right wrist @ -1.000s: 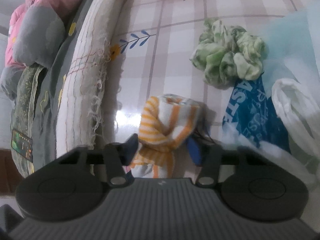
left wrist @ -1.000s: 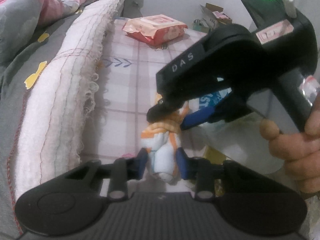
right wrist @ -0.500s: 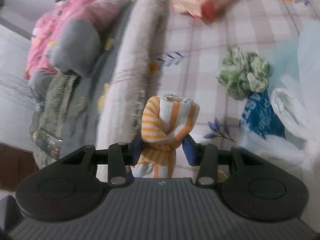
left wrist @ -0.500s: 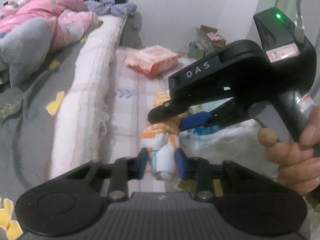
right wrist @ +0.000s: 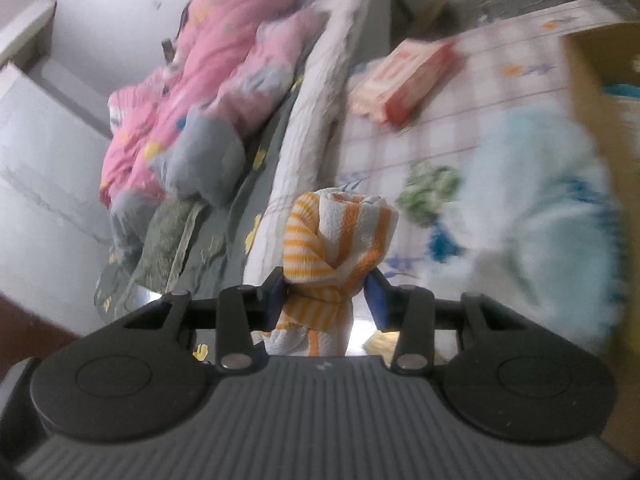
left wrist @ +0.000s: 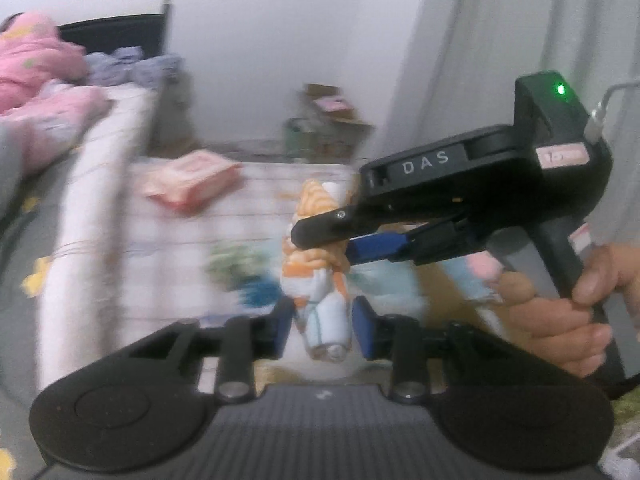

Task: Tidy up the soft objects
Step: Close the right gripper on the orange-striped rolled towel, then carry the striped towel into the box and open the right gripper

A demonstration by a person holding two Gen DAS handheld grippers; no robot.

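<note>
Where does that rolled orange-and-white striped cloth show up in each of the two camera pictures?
Left wrist view: the striped cloth stands centre, running up from the near tongs to the other tongs.
Right wrist view: the striped cloth fills the centre, pinched just above the tongs' base.
Shared landmark: the red-and-pink packet beyond it.

Left hand-held gripper (left wrist: pixel 322 322): jaws just opened wider, pads clear. Right hand-held gripper (right wrist: pixel 326 298): clamped; a hand (left wrist: pixel 568 312) grips its handle.

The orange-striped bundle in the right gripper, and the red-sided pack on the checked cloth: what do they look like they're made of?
Orange-striped bundle: rolled woven or knitted fabric, matte; the sign is its ribbed, waffle-like texture and soft folds where the right gripper pinches it. Likely a cotton towel or sock.

Red-sided pack: looks like smooth printed plastic film with a slight sheen and soft corners, but motion blur leaves it uncertain.
</note>
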